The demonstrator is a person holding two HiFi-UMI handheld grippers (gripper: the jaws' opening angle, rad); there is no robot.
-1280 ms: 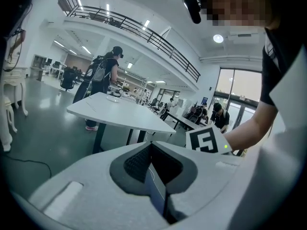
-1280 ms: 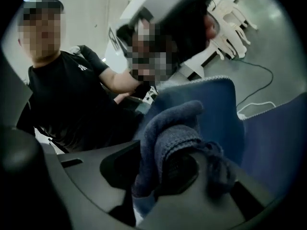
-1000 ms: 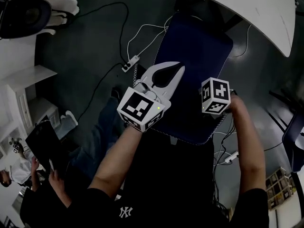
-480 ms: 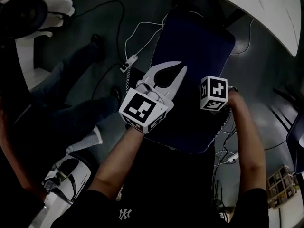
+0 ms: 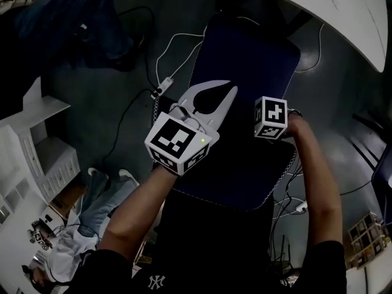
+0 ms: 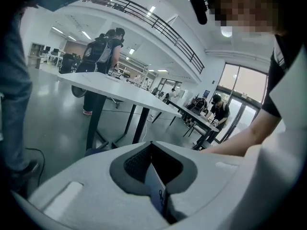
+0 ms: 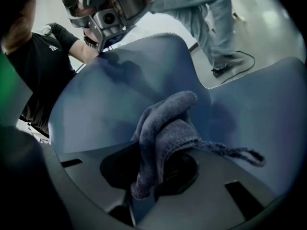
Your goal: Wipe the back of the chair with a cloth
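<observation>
While cloth (image 7: 165,128) in right tongs (image 7: 146,190), arm (image 5: 318,188) outstretched.

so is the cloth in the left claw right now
No, the right claw is shut on the grey cloth, while the left claw shows no cloth between its jaws.

white table (image 5: 343,11), power strip (image 5: 157,91) on dark floor (image 5: 86,84).

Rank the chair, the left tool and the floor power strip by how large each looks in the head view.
Largest to smallest:
1. chair
2. left tool
3. power strip
The tool sits nearest the camera, which inflates its apparent size.
</observation>
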